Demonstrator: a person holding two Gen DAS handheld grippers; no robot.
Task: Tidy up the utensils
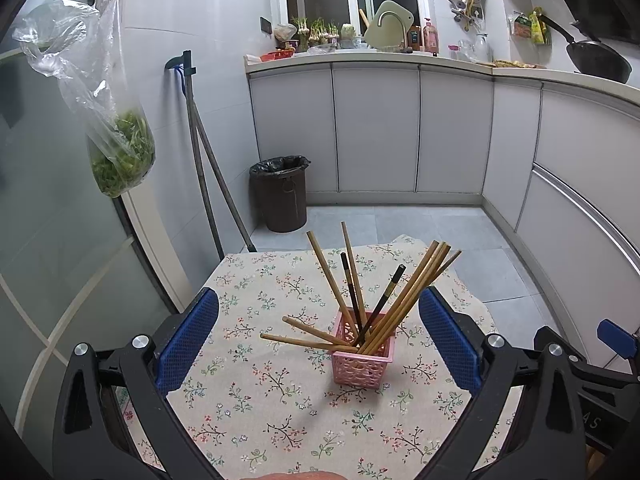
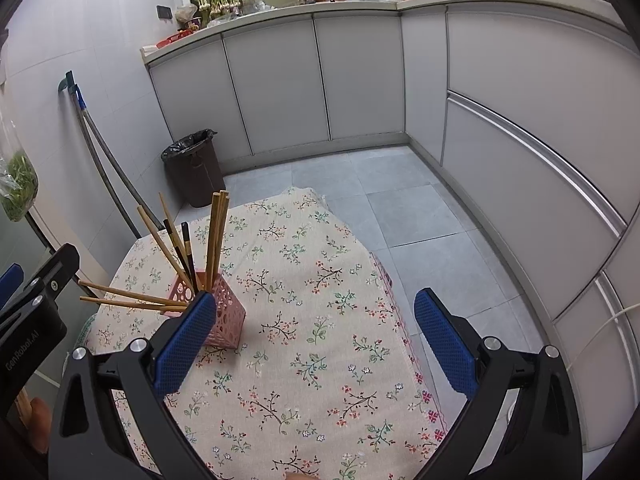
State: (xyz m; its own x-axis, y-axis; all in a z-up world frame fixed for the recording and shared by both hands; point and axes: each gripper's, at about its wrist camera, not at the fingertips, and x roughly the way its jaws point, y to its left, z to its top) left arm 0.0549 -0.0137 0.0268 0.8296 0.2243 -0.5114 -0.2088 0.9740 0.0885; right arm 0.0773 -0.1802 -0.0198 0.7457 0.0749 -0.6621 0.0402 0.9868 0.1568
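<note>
Chopsticks all in pink basket mid-table, fanned out. Left gripper and right gripper both spread wide, empty. Sticks likely light, stiff, smooth; basket tips easily. Pinch mid-shaft.

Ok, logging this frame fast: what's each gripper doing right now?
Left gripper: open, holding nothing, pink basket of chopsticks between its fingers.
Right gripper: open, empty, over the tablecloth.
</note>
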